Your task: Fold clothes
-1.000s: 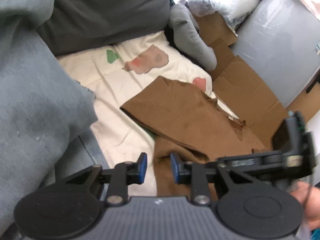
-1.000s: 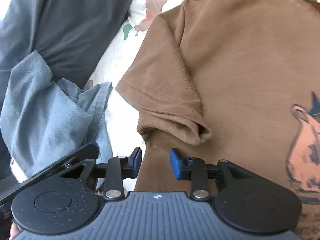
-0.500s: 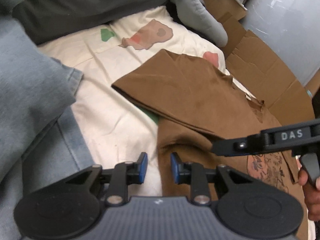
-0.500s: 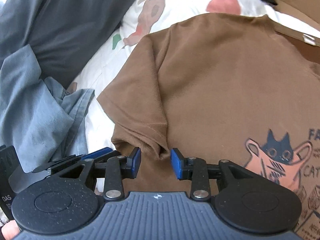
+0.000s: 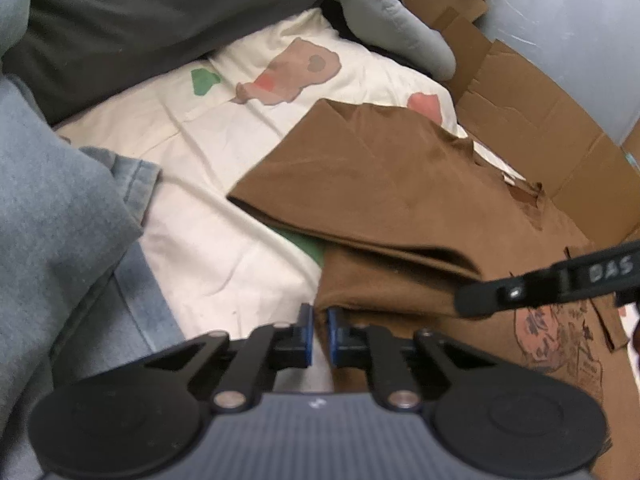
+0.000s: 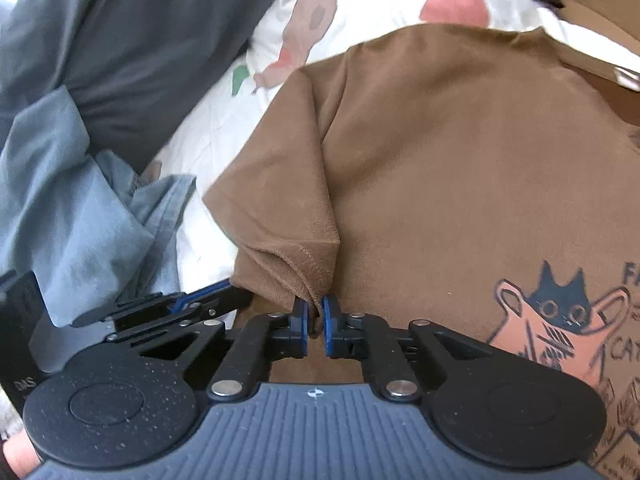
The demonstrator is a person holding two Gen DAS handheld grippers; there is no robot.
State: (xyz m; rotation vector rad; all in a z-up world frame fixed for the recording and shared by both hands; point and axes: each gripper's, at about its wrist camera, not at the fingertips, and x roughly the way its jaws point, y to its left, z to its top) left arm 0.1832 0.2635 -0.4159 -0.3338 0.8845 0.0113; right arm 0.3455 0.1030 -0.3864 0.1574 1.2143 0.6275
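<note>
1. The left gripper [image 5: 319,326] has just been closing; its jaws now pinch the near left edge of the brown shirt [image 5: 384,184].
2. The shirt lies on a cream sheet [image 5: 224,240], sleeve folded over the body.
3. Right of the shirt lies cardboard [image 5: 532,120].
4. Left of the shirt lies grey-blue cloth [image 5: 60,208].
5. The right gripper's finger [image 5: 552,280] hangs above the shirt's print.

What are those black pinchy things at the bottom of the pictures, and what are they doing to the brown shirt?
They are grabbing tools, one in each of a person's hands, each carrying a camera that looks along its fingers. One picture comes from the left gripper, the other from the right gripper. A brown T-shirt with a cat drawing lies on a cream bedsheet, beside grey-blue clothes and cardboard. Both tools have just been closing. The right one pinches the sleeve's edge; the left one pinches the shirt's side edge, ready to fold.
</note>
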